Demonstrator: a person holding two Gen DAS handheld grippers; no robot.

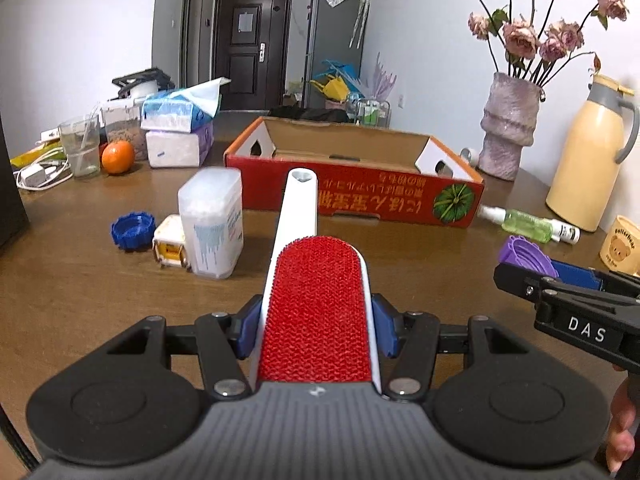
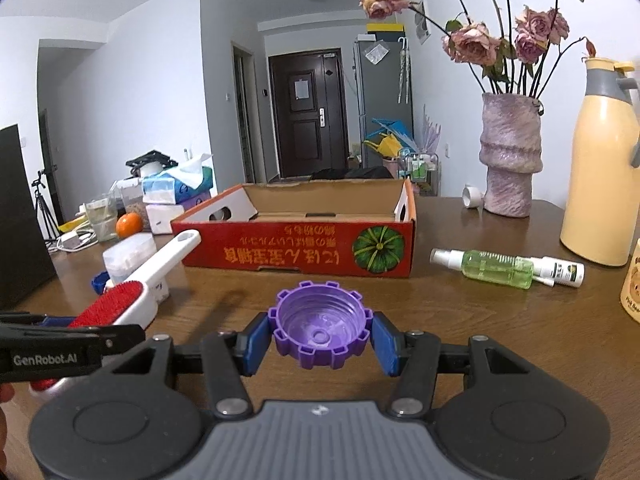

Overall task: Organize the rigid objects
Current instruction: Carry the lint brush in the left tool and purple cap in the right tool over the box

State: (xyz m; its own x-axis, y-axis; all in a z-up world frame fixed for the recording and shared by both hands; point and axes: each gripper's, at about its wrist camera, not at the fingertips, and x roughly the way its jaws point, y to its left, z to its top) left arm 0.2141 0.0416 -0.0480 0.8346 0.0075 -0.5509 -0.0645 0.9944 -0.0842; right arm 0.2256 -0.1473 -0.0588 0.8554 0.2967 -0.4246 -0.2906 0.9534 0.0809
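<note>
My left gripper (image 1: 314, 328) is shut on a white lint brush (image 1: 314, 300) with a red bristle pad; its handle points toward the red cardboard box (image 1: 360, 196). The same lint brush (image 2: 136, 284) shows at the left of the right wrist view, held above the table. My right gripper (image 2: 320, 338) is shut on a purple notched cap (image 2: 320, 326), hollow side up, held above the table in front of the box (image 2: 300, 252). That right gripper (image 1: 520, 276) with the purple cap (image 1: 526, 256) appears at the right edge of the left wrist view.
On the brown table stand a clear plastic container (image 1: 212, 224), a blue cap (image 1: 132, 230), a small white-yellow box (image 1: 170, 242), a green spray bottle (image 2: 496, 268), a vase of flowers (image 2: 510, 156), a cream jug (image 2: 596, 168), tissue packs (image 1: 178, 132) and an orange (image 1: 117, 157).
</note>
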